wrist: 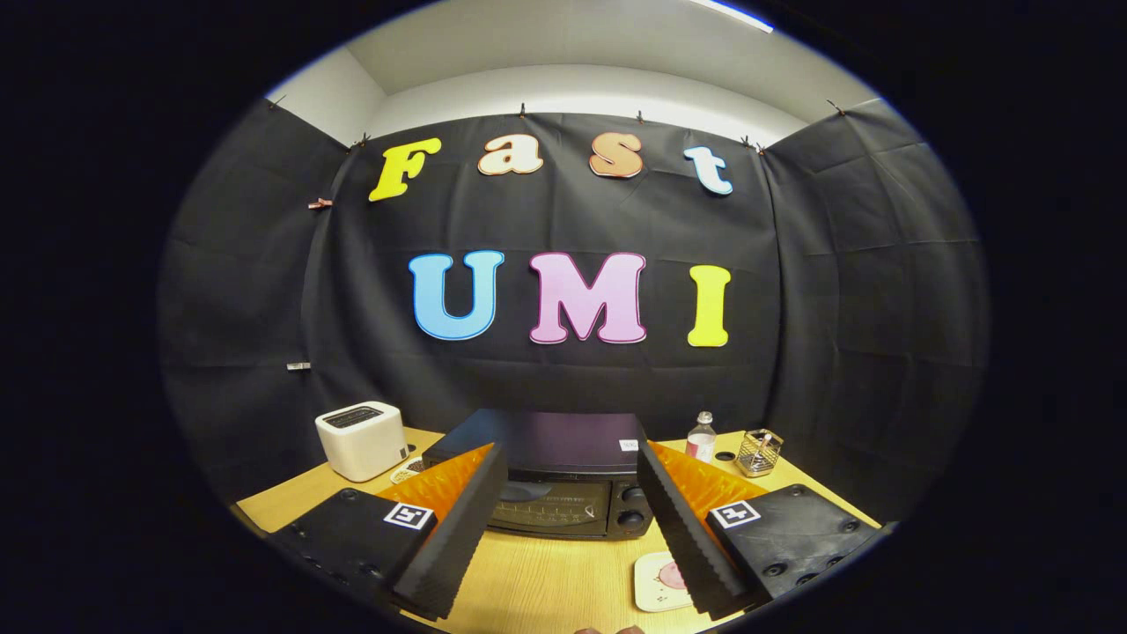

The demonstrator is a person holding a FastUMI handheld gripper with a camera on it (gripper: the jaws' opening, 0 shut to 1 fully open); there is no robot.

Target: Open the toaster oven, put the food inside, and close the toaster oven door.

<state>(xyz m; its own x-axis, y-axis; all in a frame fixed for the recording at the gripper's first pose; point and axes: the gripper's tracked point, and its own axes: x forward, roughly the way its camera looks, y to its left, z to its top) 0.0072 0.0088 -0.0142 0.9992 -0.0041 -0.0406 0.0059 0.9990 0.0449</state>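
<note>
Nothing looks done yet: the toaster oven door is closed, food sits on a plate in front of it, fingers spread and empty.

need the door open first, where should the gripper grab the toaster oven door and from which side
Probably along the door's top edge, where a handle would sit, coming straight from the front: the toaster oven faces the open gripper squarely, door shut, glass upright. The handle itself is too dark to make out.
</note>
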